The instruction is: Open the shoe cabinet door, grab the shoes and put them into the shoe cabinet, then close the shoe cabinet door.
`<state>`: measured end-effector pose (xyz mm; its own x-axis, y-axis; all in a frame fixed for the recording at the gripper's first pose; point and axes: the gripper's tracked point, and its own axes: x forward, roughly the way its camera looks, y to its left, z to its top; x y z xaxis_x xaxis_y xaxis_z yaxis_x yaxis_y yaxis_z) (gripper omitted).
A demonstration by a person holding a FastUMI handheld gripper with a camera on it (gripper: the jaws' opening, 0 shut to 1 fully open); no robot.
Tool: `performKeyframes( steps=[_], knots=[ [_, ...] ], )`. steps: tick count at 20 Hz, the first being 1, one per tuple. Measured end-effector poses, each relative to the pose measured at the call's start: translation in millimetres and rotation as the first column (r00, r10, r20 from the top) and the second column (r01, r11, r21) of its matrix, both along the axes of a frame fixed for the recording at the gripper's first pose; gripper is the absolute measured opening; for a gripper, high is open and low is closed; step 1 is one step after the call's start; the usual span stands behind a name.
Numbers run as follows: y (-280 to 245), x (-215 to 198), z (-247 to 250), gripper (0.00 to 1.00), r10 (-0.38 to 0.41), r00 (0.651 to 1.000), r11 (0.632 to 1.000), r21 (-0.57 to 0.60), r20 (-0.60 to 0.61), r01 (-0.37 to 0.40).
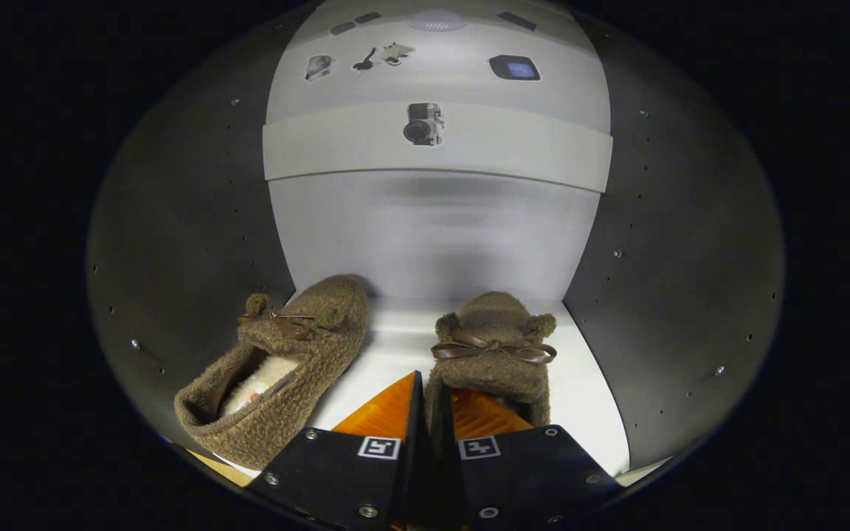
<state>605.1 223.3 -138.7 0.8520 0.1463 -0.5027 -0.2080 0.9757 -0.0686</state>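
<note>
Gripper was inside the shoe cabinet, fingers nearly together, gap narrow. They pinched the heel wall of the right-hand slipper: one finger sat outside the shoe, the other down inside its opening, the fuzzy collar caught between. Read as a firm hold on that slipper

Right-hand slipper lay on the cabinet's pale shelf, toe toward the back wall, nearer the right side panel than the left. Sole seemed down on the shelf or very close; contact under the heel was hidden by the fingers, so could not say for sure

Left-hand slipper was already set on the shelf, close to the left side panel, toe angled toward the back corner, heel near the front edge. A strip of bare shelf ran between the two shoes; they did not touch

Judged step: releasing the second slipper. To do it well, lower until the sole is flat, then part the fingers only enough to free the collar, so the soft wall does not drag. Draw straight back over the front edge, keeping off the left-hand slipper's heel. Both shoes should sit behind the front edge so the door can shut

A second shelf ran across above
</note>
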Motion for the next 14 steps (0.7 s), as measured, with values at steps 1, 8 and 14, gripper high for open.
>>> performKeyframes(
  steps=[1,8,14],
  knots=[
    [0.7,-2.5,-1.1,0.17,0.003,1.0,1.0,-0.001,-0.005,-0.003],
    [1.5,-23.5,13.4,0.23,0.007,0.999,1.0,0.004,0.034,-0.007],
    [-3.1,-55.7,37.8,0.23,-0.004,0.996,1.0,0.022,0.092,0.002]
  ],
)
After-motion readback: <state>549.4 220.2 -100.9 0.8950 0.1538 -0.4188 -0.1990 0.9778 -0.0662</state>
